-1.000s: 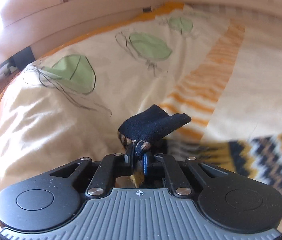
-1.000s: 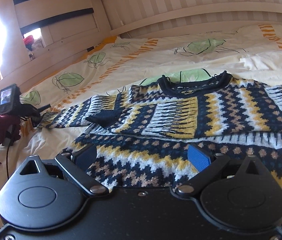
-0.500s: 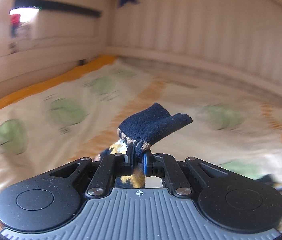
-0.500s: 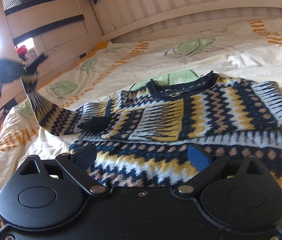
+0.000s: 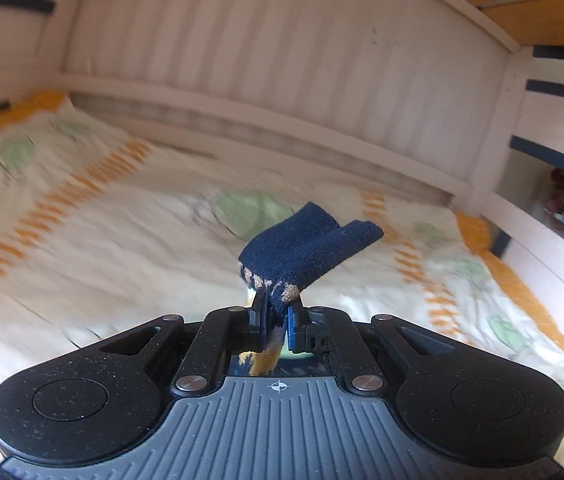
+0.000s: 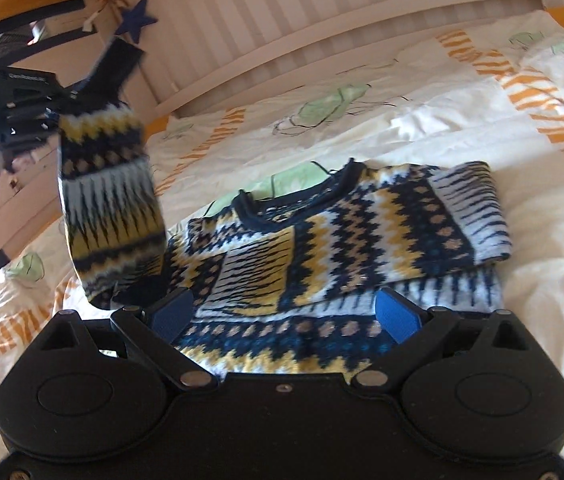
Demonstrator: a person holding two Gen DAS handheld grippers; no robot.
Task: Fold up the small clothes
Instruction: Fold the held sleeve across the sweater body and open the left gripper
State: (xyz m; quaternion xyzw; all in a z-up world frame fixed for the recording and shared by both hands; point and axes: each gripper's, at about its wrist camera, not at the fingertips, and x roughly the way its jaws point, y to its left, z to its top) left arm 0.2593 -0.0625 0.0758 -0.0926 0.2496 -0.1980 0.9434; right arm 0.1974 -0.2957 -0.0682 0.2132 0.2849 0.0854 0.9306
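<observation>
A navy, yellow and white patterned sweater (image 6: 362,232) lies on the bed, its right sleeve folded across the chest. My left gripper (image 5: 276,314) is shut on the navy cuff (image 5: 310,248) of the left sleeve. In the right wrist view that sleeve (image 6: 110,196) hangs lifted high at the left, below the left gripper (image 6: 58,108). My right gripper (image 6: 284,312) is open and empty, low over the sweater's hem.
The bed has a cream duvet (image 6: 442,112) with green leaves and orange stripes. A white slatted bed wall (image 5: 262,60) runs along the far side. A blue star (image 6: 136,20) hangs on it. Shelving (image 5: 562,184) stands at the right.
My left gripper has lifted the sleeve cuff from the bed up high and swung it toward the sweater's body. The right gripper has stayed open and moved closer over the hem.
</observation>
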